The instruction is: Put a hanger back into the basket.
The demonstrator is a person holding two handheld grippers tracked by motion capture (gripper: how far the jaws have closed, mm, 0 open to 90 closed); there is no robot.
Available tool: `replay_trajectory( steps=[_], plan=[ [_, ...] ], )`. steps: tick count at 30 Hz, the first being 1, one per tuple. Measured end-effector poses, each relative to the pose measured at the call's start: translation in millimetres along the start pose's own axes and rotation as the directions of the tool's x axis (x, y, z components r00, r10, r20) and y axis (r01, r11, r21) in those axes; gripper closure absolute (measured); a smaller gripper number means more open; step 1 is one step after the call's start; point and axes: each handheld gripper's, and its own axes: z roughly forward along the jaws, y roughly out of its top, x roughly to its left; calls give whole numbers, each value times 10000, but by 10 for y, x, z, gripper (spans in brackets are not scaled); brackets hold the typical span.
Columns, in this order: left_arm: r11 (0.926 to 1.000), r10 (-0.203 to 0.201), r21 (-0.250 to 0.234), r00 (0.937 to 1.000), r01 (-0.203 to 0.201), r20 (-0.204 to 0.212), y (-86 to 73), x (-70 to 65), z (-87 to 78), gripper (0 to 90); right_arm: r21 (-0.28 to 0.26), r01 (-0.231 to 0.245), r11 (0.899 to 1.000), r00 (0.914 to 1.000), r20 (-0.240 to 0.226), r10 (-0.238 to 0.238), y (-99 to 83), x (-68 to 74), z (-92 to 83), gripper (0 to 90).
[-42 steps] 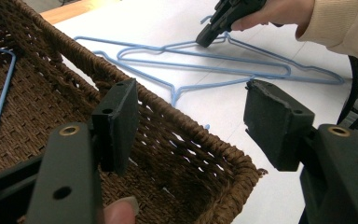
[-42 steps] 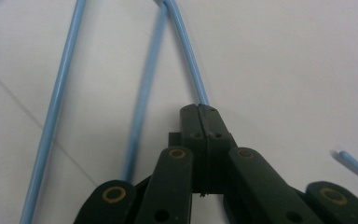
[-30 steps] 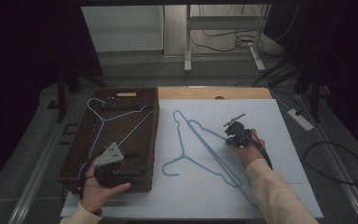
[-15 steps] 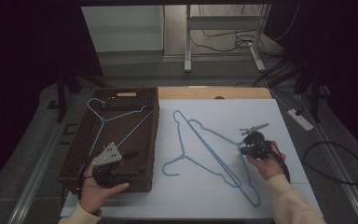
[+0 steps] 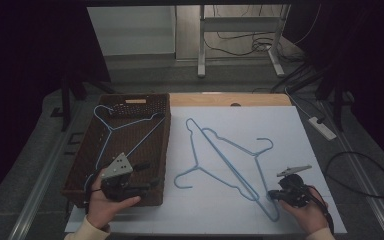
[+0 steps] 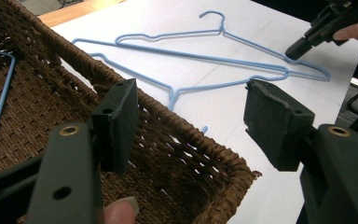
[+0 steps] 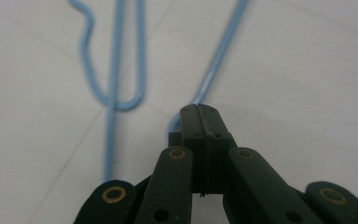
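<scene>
Two pairs of fingers do different things here: those of the right gripper (image 7: 199, 122) are pressed together on the corner of a thin light-blue wire hanger (image 5: 271, 212) near the front right of the white worktop (image 5: 305, 130), while those of the left gripper (image 6: 191, 116) stand apart and empty over the near corner of the dark brown woven basket (image 5: 165, 150). A second light-blue wire hanger (image 5: 215, 165) lies crossed over the gripped one, so lifting could snag it and drag both. The smooth wire may also slip or twist in so narrow a pinch. A third blue hanger (image 5: 125, 125) rests inside the coarse-textured basket.
</scene>
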Motion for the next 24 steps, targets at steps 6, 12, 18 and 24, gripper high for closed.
replay_trajectory(
  steps=[6,12,18,24],
  plan=[
    [10000,-5,4,10000,5,-6,-5,4,3,366,10,26,10000,9976,-689,-26,-143,189,-32,899],
    [10000,-7,8,10000,7,-10,-7,3,4,366,-1,362,9993,9958,-842,-361,-227,396,-50,900],
    [10000,-15,-12,10000,15,-14,-5,1,2,366,-100,609,9981,9938,-924,-616,-262,501,-67,899],
    [10000,-13,-11,10000,13,-9,-5,1,3,366,-301,405,9987,9962,-755,-426,-207,397,-92,899]
  ],
)
